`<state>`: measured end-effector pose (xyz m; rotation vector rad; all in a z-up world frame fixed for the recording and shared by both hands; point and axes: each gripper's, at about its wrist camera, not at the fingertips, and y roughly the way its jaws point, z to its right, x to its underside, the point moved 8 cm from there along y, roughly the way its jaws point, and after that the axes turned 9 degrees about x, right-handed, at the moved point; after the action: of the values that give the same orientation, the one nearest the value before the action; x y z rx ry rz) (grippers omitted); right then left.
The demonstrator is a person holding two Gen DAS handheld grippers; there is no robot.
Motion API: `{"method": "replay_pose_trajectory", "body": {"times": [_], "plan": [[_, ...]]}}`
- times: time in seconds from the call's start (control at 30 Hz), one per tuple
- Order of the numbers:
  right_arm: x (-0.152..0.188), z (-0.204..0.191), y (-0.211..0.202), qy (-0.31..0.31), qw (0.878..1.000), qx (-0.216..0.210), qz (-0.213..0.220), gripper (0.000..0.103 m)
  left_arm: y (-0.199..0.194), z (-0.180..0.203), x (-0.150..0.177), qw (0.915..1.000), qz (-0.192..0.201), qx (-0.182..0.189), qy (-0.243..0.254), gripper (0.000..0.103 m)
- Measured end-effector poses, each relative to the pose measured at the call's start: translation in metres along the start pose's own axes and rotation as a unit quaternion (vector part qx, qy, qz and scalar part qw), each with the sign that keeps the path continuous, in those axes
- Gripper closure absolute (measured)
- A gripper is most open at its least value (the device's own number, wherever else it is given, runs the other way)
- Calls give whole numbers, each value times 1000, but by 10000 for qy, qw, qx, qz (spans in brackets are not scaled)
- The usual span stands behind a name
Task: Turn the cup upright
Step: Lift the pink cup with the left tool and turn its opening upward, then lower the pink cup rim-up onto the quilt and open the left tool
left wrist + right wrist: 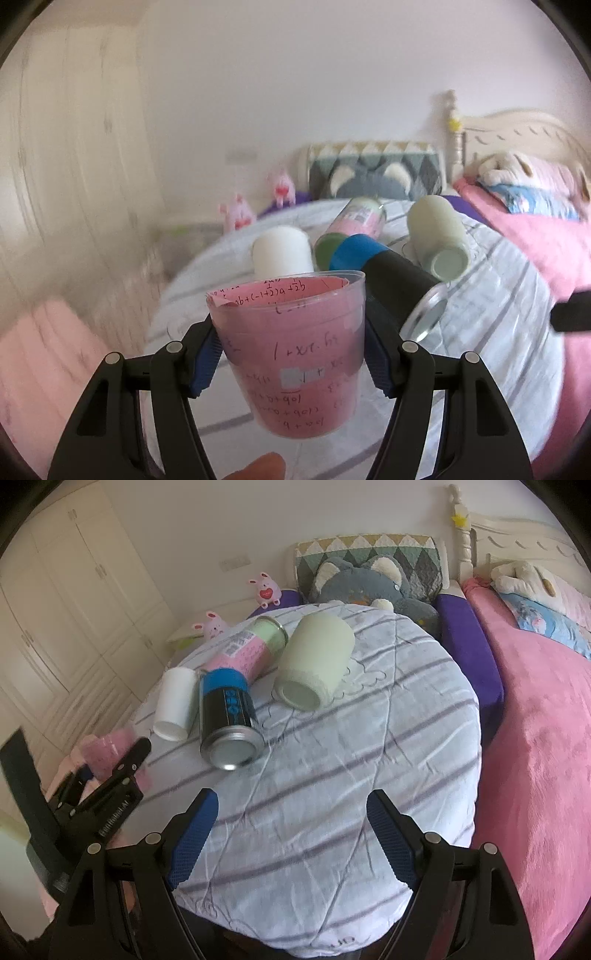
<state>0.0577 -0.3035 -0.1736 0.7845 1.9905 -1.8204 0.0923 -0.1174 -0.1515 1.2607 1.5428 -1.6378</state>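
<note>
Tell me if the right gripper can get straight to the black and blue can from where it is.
Probably yes. The right gripper has its jaws open and empty, and only bare striped cloth lies between it and the black and blue can.

Four containers (229, 716) on table (369, 775) (lying sideways).

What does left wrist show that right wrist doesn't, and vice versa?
Left wrist only: the left gripper shut on the clear cup, rim up, handwritten pink paper inside, and a fingertip at the bottom edge.
Right wrist only: the right gripper open and empty over the striped cloth, and the wardrobe doors.
Both: white cup, black-and-blue can, pale green cup, all on their sides.
</note>
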Motion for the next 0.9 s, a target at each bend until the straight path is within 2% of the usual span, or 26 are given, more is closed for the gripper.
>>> {"method": "replay_pose_trajectory", "body": {"times": [0.13, 0.3, 0.5, 0.53, 0.6, 0.63, 0.67, 0.9], "plan": [[19, 2, -5, -3, 9998, 194, -75, 19, 0, 3, 16, 9988, 416, -105, 240, 35], [43, 5, -11, -62, 9984, 485, -268, 19, 5, 1, 42, 9990, 400, -161, 93, 35], [45, -5, -19, -102, 9980, 576, -232, 19, -5, 5, 50, 9986, 505, -85, 126, 34], [44, -7, -19, -106, 9980, 584, -224, 19, -6, 5, 51, 9987, 497, -68, 128, 32], [42, -12, -18, -129, 9981, 564, -219, 19, -6, 6, 51, 9988, 457, -30, 179, 17], [42, -15, -19, -150, 9981, 559, -212, 19, -5, 9, 52, 9989, 438, 4, 195, 4], [42, -18, -20, -170, 9981, 554, -201, 19, -6, 10, 51, 9988, 433, 57, 224, 0], [32, -32, -33, -129, 9989, 447, 43, 19, -18, 10, 38, 9990, 219, 196, 347, 0]]}}
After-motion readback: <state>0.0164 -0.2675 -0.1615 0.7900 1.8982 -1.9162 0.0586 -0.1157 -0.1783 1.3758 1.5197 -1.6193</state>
